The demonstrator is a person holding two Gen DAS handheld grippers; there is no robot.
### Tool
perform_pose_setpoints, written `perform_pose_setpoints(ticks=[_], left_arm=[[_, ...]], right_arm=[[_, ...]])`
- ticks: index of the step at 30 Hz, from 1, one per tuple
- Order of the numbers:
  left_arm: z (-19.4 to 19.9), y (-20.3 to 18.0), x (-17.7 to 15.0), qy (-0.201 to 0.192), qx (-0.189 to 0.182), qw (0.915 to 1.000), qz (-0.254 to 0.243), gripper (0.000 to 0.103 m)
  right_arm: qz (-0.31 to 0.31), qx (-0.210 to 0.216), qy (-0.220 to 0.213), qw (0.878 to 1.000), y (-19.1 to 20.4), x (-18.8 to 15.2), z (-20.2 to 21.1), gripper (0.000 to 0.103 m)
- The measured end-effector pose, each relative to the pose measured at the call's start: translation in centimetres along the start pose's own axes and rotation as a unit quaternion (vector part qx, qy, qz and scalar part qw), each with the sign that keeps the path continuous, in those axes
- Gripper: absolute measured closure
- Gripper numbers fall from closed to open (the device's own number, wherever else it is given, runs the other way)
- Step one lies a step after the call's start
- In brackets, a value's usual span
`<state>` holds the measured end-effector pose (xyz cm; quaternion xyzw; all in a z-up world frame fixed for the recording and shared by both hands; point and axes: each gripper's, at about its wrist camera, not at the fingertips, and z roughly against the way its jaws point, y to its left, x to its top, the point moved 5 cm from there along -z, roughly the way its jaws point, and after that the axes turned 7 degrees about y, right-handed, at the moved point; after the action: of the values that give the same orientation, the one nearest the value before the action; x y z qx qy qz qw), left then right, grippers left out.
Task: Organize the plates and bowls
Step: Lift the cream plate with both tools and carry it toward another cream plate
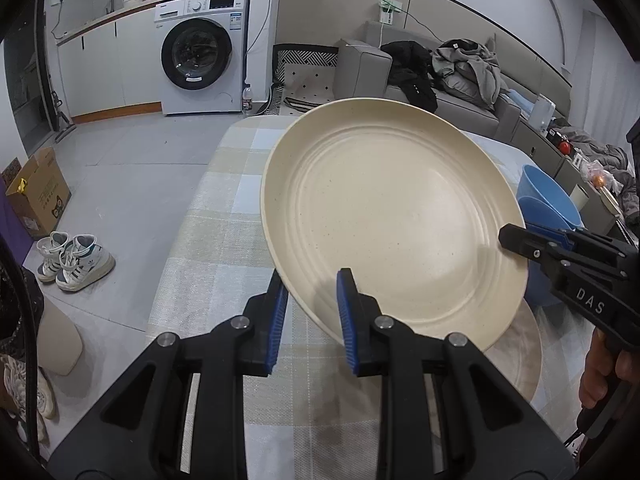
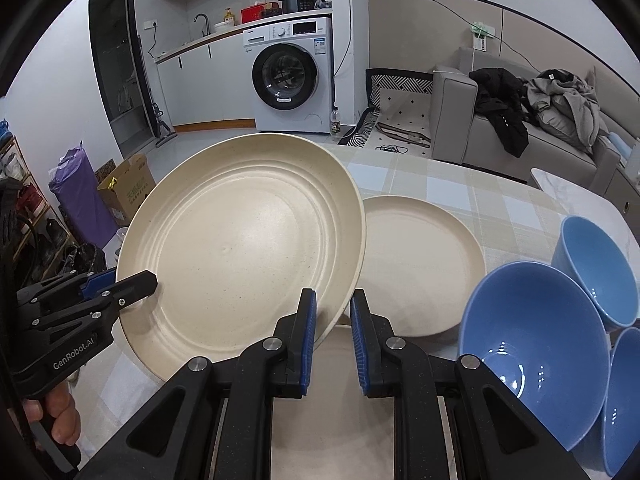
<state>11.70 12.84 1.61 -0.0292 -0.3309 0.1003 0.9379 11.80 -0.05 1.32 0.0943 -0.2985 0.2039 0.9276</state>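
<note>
Both grippers clamp one cream plate by opposite rim edges and hold it in the air, tilted, above the checked table. In the left wrist view the left gripper pinches the rim at 7 o'clock of the plate, one blue pad under the rim and one on top; the right gripper bites the rim at 4 o'clock. In the right wrist view the right gripper is clenched on the rim at the plate's 5 o'clock, and the left gripper grips it at 8 o'clock.

Room to move: from the right wrist, a second plate lies flat on the table at 3 o'clock of the held one, its left part hidden behind the raised rim. A third plate lies directly beneath, showing between the right gripper's arms. Three blue bowls crowd the table's right side: a big bowl at 4 o'clock, just beside the flat plate, a far bowl behind it, and an edge bowl cut off by the frame. The three bowls sit rim to rim. The table's far half, at 12 to 1 o'clock, is bare cloth. Its left edge drops to open floor.

The held plate is round, speckled cream, with stepped concentric rings inside a shallow rim and a smooth, empty, clean centre.
</note>
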Motion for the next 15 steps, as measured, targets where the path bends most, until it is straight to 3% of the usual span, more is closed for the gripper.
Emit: perform_pose_setpoints(ticks=[15], left_arm=[[2.4,-3.6,-0.9,0.000,-0.016,0.9993,-0.035,0.081]], right_arm=[[-0.024,-0.010,-0.009,1.000,-1.1,-2.2,3.4,0.085]])
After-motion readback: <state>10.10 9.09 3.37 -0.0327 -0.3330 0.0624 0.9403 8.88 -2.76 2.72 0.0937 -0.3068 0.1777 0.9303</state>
